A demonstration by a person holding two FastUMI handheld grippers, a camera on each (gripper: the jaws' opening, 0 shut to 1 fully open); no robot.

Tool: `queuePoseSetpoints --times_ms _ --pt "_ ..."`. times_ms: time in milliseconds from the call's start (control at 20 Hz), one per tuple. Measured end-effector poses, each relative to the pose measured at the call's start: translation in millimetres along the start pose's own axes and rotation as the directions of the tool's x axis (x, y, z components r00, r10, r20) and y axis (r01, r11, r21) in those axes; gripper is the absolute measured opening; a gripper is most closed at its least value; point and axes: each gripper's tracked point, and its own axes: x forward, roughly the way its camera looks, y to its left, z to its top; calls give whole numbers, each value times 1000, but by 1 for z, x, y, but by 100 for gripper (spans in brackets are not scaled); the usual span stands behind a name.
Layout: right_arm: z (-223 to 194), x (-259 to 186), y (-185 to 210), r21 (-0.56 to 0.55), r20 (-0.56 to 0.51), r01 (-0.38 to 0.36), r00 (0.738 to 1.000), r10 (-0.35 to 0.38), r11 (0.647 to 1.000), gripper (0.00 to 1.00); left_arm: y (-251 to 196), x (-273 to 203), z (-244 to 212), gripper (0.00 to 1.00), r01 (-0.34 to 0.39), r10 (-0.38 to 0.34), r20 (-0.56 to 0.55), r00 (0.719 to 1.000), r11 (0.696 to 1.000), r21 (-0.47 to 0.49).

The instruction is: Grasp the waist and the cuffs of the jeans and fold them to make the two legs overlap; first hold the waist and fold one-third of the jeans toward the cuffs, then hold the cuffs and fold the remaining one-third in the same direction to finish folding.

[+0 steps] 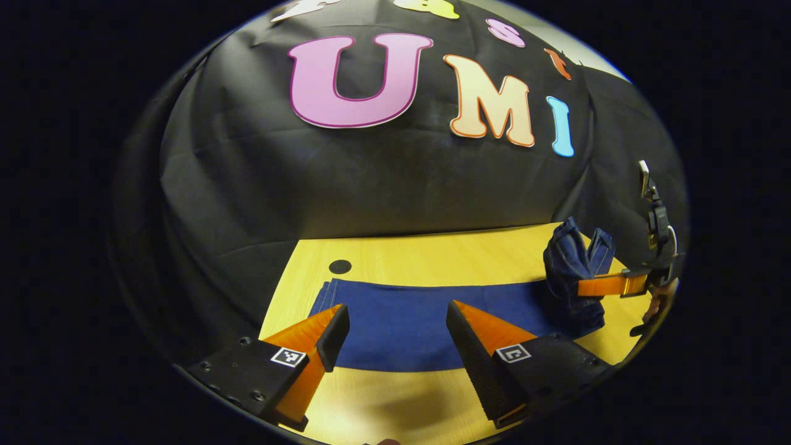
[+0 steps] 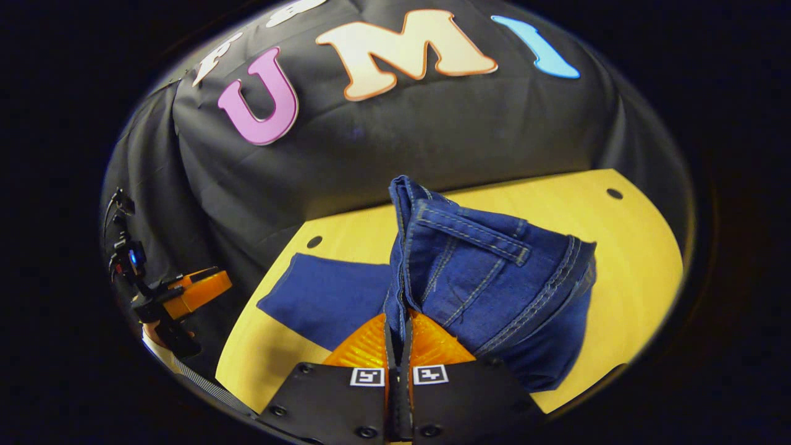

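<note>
Jeans [image 2: 494, 278] waist pinched — right gripper [image 2: 398, 334] jaws closed.

Dark blue jeans [image 2: 488, 272], legs flat along the bench's [image 1: 395, 253] far edge, waist end bunched and lifted off it

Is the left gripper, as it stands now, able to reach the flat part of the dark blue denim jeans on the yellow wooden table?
Probably yes. The left gripper is open and hangs just above the flat part of the dark blue denim jeans, with nothing between them.
</note>
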Motion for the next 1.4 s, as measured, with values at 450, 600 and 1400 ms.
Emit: queuePoseSetpoints --times_ms 450,600,1400 --pt "-27 49 12 96 -81 -109 990 116 989 12 49 25 -30 95 -102 100 -55 993 995 -25" --pt "-8 38 37 145 -20 -221 974 227 964 70 68 39 -44 96 -142 139 -86 987 989 -27" --pt "70 -18 10 -7 134 14 991 -13 1000 98 111 89 -114 95 -208 189 -262 946 977 -43"
